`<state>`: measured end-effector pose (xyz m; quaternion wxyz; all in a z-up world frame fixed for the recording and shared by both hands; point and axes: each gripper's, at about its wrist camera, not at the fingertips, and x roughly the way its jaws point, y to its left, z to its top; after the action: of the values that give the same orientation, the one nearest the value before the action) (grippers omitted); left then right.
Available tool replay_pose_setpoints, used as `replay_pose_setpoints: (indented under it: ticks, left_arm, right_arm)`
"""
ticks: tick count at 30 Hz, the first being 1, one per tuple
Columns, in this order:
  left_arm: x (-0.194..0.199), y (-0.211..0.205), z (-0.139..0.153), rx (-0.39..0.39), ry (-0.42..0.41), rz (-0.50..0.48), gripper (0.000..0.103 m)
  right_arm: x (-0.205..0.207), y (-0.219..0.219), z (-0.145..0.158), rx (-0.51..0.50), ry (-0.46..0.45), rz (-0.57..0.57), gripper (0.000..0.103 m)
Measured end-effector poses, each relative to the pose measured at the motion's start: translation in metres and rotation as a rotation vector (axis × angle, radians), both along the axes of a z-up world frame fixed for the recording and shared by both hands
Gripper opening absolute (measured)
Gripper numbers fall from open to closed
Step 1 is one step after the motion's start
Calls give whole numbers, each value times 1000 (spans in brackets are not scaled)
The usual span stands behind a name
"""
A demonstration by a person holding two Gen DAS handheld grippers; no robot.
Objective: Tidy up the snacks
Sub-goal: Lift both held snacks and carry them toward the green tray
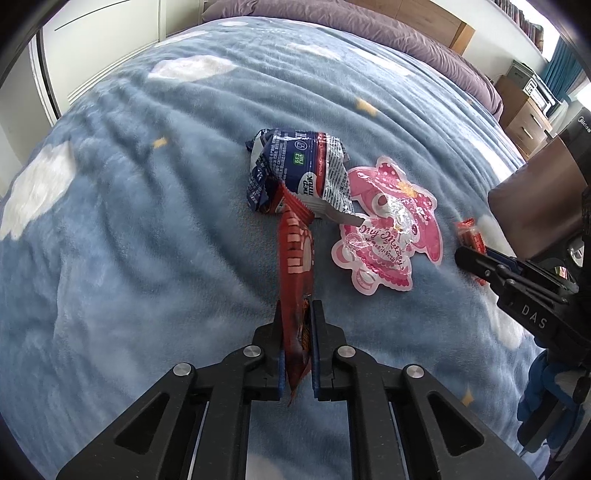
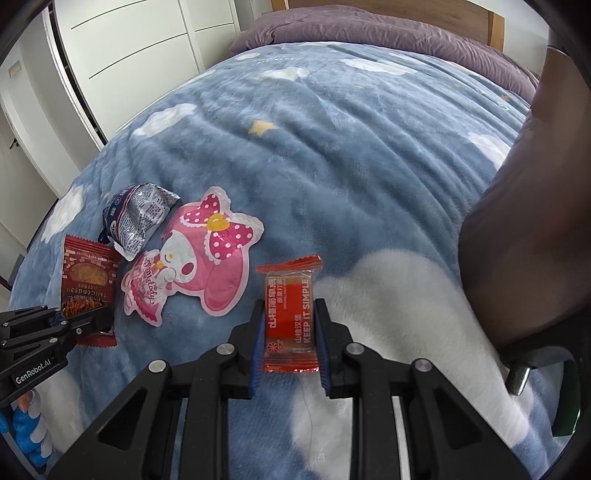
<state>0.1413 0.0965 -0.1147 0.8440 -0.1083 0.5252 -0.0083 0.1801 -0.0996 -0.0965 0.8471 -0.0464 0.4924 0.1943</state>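
Observation:
My left gripper [image 1: 296,314] is shut on a dark red snack packet [image 1: 295,258], held edge-on just above the blanket; in the right wrist view the packet [image 2: 88,273] shows flat with the left gripper [image 2: 94,319] at its lower end. My right gripper [image 2: 289,314] is shut on a red-orange hawthorn candy packet [image 2: 290,317]; that packet [image 1: 469,234] also shows in the left wrist view. A blue and silver milk snack bag [image 1: 295,170] [image 2: 138,218] and a pink My Melody pouch [image 1: 388,225] [image 2: 195,262] lie on the blanket between the grippers.
Everything lies on a blue fleece blanket with white clouds [image 1: 147,221] [image 2: 351,155] covering a bed. A purple duvet [image 2: 369,33] lies at the head end. A brown chair back [image 2: 517,240] stands close on the right. White wardrobe doors [image 2: 129,55] stand to the left.

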Motion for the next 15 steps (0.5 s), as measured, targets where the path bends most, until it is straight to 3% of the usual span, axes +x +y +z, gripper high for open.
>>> replay_pose_setpoints:
  ticks: [15]
  left_arm:
    - [-15, 7, 19, -50, -30, 31, 6]
  right_arm:
    - [-20, -4, 7, 16, 2, -3, 13]
